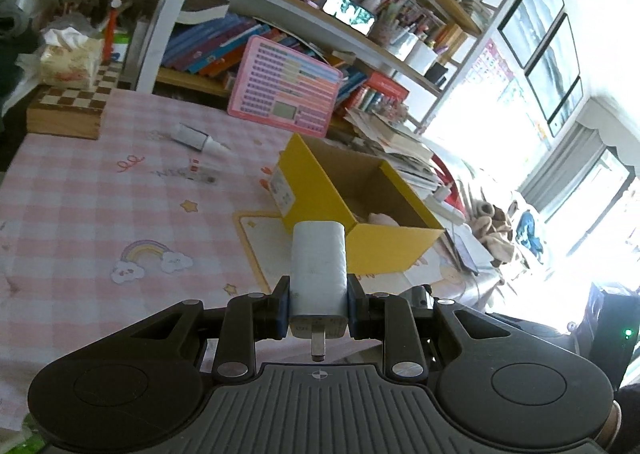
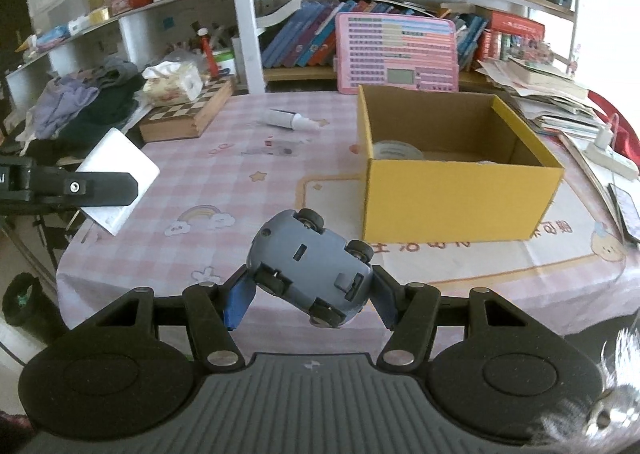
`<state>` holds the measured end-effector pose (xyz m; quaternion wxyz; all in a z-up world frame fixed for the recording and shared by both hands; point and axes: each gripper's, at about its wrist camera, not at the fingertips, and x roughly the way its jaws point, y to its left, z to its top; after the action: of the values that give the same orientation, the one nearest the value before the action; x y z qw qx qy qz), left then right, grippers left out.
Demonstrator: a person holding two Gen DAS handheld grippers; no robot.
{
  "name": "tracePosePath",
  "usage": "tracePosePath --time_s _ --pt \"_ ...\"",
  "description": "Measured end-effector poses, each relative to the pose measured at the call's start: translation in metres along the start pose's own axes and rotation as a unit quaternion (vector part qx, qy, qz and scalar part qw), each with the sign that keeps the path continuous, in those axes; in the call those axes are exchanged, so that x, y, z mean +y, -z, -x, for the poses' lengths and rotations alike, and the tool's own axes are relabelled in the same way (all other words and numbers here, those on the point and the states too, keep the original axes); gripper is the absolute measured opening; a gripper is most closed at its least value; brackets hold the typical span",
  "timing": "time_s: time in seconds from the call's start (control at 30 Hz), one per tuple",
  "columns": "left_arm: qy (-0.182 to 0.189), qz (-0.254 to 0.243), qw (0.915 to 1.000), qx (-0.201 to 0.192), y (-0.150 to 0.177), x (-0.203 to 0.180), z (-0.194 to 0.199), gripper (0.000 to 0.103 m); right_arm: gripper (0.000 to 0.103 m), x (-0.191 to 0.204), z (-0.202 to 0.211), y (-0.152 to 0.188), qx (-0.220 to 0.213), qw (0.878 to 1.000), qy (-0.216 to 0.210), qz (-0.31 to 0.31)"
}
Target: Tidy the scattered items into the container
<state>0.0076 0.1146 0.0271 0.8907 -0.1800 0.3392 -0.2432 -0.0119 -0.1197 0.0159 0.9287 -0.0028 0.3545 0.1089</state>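
**Both grippers loaded, box ahead**

The left gripper [image 1: 318,300] is clamped narrow on a white charger plug [image 1: 319,260], its long axis running straight out along the fingers towards the yellow box [image 1: 384,250]. The right gripper [image 2: 310,288] holds a blue toy car [image 2: 310,262] belly-up, slanted across the jaws. The box stands near the desk's far right corner, open-topped (a tape roll [image 2: 394,149] already lies inside). From the right wrist view the box lies ahead and right of the car. Which hand is nearer cannot be told. A white tube [image 2: 290,119] remains loose by the desk's far edge.
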Motion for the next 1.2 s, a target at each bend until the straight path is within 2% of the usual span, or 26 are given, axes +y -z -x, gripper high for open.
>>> tracePosePath --time_s 0.5,1.2 --pt "0.027 -0.024 0.9991 0.024 0.000 -0.031 -0.028 0.025 0.059 -0.035 0.011 0.010 0.004 0.999 0.029 -0.035" --pt "0.071 -0.059 0.9941 0.056 -0.013 -0.075 -0.090 0.025 0.059 -0.099 0.014 0.014 0.012 0.995 0.069 -0.075"
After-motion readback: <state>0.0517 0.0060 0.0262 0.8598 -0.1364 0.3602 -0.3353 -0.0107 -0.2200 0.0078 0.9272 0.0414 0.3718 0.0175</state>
